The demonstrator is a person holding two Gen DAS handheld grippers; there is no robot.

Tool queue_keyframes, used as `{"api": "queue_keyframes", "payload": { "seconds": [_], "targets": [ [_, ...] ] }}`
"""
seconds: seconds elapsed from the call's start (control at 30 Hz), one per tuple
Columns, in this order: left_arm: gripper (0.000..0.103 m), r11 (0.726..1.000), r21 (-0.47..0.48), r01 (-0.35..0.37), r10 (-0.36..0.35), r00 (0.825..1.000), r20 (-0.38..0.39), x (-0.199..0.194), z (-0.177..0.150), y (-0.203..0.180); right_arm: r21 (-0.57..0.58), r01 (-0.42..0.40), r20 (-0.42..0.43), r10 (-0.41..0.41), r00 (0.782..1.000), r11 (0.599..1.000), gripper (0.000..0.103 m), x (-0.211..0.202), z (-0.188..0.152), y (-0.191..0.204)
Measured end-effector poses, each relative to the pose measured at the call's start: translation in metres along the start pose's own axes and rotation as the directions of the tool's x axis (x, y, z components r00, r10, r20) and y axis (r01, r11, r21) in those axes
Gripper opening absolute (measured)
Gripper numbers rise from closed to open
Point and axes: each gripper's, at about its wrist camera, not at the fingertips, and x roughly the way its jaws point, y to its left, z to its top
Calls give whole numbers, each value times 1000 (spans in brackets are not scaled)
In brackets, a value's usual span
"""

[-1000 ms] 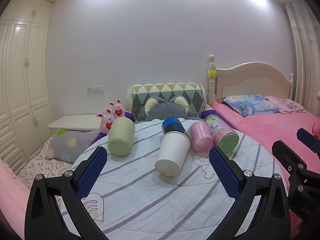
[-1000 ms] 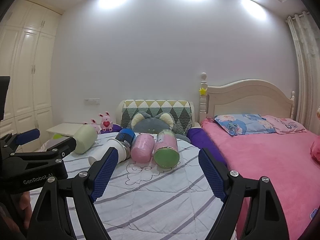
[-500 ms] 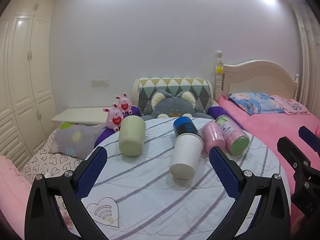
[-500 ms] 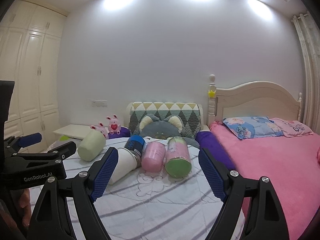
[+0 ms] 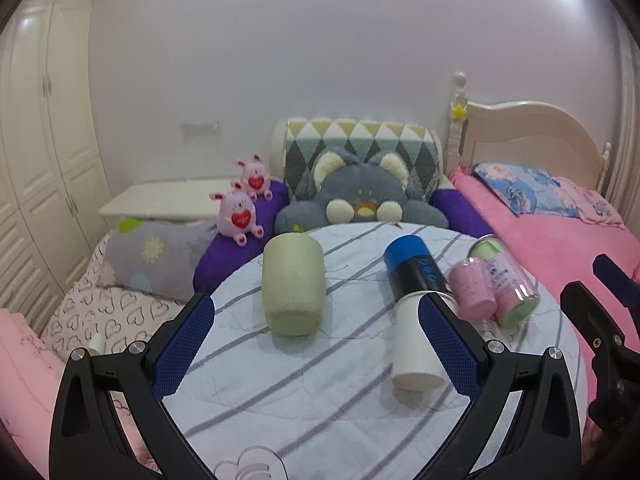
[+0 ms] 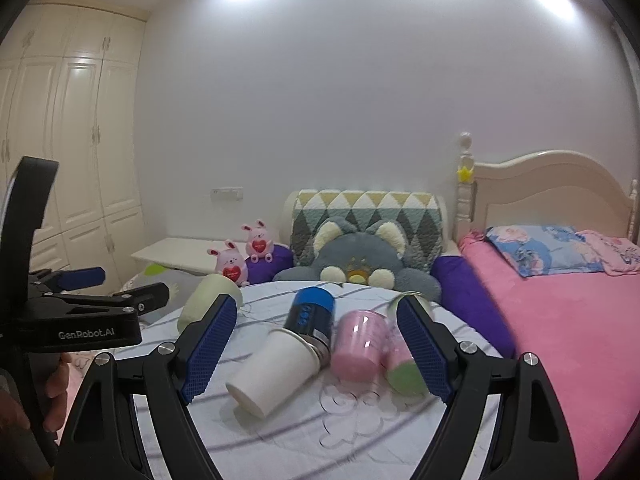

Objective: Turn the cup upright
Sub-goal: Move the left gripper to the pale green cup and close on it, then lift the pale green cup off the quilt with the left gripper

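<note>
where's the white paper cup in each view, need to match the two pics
Left wrist view: the white paper cup lies on its side right of centre, partly behind the left gripper's right finger.
Right wrist view: the same cup lies left of centre, between the right gripper's open fingers.
Shared landmark: the blue and black bottle touching the cup's far end in both.

Green cup lies sideways (base facing camera) between spread fingers.
</note>
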Motion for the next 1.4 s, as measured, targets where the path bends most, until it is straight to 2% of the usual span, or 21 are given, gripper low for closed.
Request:
{"api": "queue_keyframes", "payload": {
  "seconds": [0.27, 0.43, 0.57, 0.63, 0.67, 0.77, 0.87, 0.93, 0.97, 1.0, 1.17, 1.3, 1.4],
  "targets": [
    [103, 1000, -6, 7, -8, 983, -181, 80, 19, 14, -16, -51, -94, 50, 994, 999, 84, 59, 14, 8],
    [103, 1000, -14, 7, -11, 952, -306, 135, 23, 15, -44, -77, -155, 69, 986, 996, 84, 94, 13, 9],
    [103, 999, 12, -46, 47, 916, -398, 172, 23, 19, -21, -111, -226, 104, 969, 994, 84, 120, 10, 5],
    [103, 999, -7, -44, 36, 888, -459, 191, 21, 22, 33, -166, -264, 169, 950, 986, 84, 130, 7, 2],
    [103, 999, -16, -40, 27, 879, -476, 198, 21, 23, 41, -175, -273, 179, 945, 984, 84, 134, 7, 2],
    [103, 998, -31, -62, 37, 855, -516, 212, 20, 26, 13, -187, -280, 183, 942, 982, 84, 139, 4, 7],
    [102, 996, -61, -59, 14, 823, -568, 225, 17, 29, -6, -198, -280, 189, 941, 980, 84, 141, 0, 12],
    [82, 994, -96, -50, -18, 802, -598, 231, 15, 32, -2, -204, -283, 195, 939, 979, 84, 141, 0, 11],
    [78, 991, -131, -19, -66, 783, -618, 233, 13, 32, 0, -204, -282, 196, 939, 979, 84, 141, 0, 10],
    [78, 991, -131, -17, -69, 778, -625, 233, 12, 32, 1, -202, -280, 194, 940, 979, 84, 141, 0, 9],
    [78, 991, -132, -17, -70, 780, -622, 223, 14, 30, 11, -185, -271, 181, 945, 983, 84, 140, 1, 3],
    [78, 987, -159, 4, -104, 772, -628, 215, 14, 32, 13, -189, -263, 186, 947, 982, 84, 136, 3, 4],
    [78, 987, -160, -3, -97, 785, -612, 205, 17, 35, 2, -191, -251, 185, 950, 982, 84, 131, 5, 5]
  ]
}}
